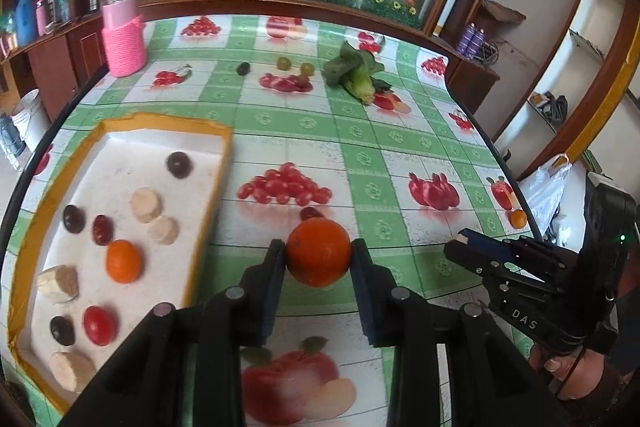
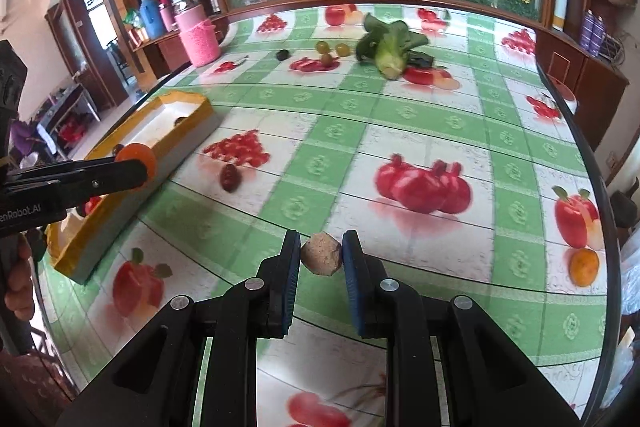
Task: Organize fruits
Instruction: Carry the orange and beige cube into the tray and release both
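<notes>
two loads mid-carry: left gripper (image 1: 319, 253) pinching an orange (image 1: 318, 251), right gripper (image 2: 321, 253) pinching a tan chunk (image 2: 321, 254) between its pads. next, over the tray (image 1: 224, 163) left of the fingers, then releasing inside.

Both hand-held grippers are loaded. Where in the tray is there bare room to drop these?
In the tray, the far end beyond the dark grape is bare, as is the strip along the right wall. The middle and near end are crowded around the orange and tomato.
</notes>
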A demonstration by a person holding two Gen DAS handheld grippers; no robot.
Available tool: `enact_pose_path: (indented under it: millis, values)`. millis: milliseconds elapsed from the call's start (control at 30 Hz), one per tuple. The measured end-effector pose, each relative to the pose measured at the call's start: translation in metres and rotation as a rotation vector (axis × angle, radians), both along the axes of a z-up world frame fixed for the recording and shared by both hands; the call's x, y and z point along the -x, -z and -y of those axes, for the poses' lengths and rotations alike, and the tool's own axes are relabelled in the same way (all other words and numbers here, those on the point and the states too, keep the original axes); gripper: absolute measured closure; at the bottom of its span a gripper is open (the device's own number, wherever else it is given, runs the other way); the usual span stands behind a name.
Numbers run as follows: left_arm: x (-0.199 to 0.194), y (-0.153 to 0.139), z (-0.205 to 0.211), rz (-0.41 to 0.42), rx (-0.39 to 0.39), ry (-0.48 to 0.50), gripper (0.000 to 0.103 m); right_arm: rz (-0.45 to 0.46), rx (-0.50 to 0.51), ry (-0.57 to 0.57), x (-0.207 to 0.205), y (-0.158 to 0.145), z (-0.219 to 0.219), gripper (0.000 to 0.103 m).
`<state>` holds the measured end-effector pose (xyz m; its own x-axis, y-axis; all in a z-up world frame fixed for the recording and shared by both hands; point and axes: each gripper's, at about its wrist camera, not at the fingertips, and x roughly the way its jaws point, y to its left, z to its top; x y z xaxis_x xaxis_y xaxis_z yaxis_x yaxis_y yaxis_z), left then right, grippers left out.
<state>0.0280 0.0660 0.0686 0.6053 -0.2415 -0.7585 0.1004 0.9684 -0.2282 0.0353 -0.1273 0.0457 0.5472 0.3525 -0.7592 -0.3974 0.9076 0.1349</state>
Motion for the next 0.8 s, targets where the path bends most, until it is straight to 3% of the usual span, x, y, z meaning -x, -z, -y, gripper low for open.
enact_pose_path:
  millis: [267, 467, 800]
  values:
    - [0.015, -0.012, -0.069, 0.030, 0.006, -0.101, 0.067, 0.021, -0.012, -0.106, -0.006, -0.017, -0.072, 0.082]
    - [0.017, -0.014, -0.125, 0.023, -0.043, -0.168, 0.067, 0.049, -0.018, -0.198, -0.017, -0.032, -0.135, 0.082]
    - [-0.009, 0.000, -0.173, -0.009, -0.109, -0.185, 0.067, 0.038, 0.000, -0.288, -0.047, -0.027, -0.220, 0.082]
